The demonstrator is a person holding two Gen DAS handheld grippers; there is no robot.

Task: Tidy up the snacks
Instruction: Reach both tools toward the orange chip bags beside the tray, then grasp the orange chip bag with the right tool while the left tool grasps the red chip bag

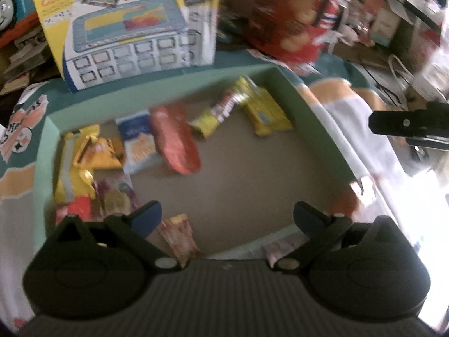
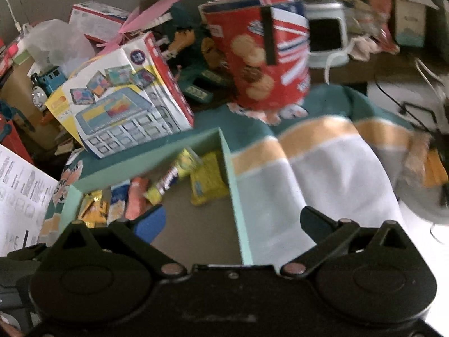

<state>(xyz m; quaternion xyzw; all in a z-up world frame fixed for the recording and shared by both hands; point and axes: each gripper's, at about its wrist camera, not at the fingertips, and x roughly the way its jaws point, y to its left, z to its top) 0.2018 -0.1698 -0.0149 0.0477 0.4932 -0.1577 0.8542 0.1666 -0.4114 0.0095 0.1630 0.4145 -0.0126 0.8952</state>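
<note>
Both views are smeared by motion blur, so print on the wrappers cannot be read. The left gripper [image 1: 227, 216] stands with its jaws spread wide and nothing between them, above the open mint-green box [image 1: 303, 104]. The snacks lie inside the box, along its far and left walls: a red packet [image 1: 176, 140], a pale blue packet [image 1: 139, 143], a yellow packet [image 1: 266, 112] near the far right corner, and a yellow-ended bar [image 1: 221, 109] beside it. A heap of yellow wrappers [image 1: 84, 163] fills the left side; how many there are is hard to tell. A reddish-brown wrapper [image 1: 179, 236] at the near edge is partly hidden by the gripper's body.

The right gripper [image 2: 231, 221] is also wide apart and empty, straddling the box's right wall, with one finger over the box and the other over the striped cloth [image 2: 322, 163]. Its body cuts off the near part of the box. Beyond the box stand a toy carton [image 2: 126, 106] and a red biscuit tin [image 2: 258, 56]; the clutter behind them is too blurred to make out
</note>
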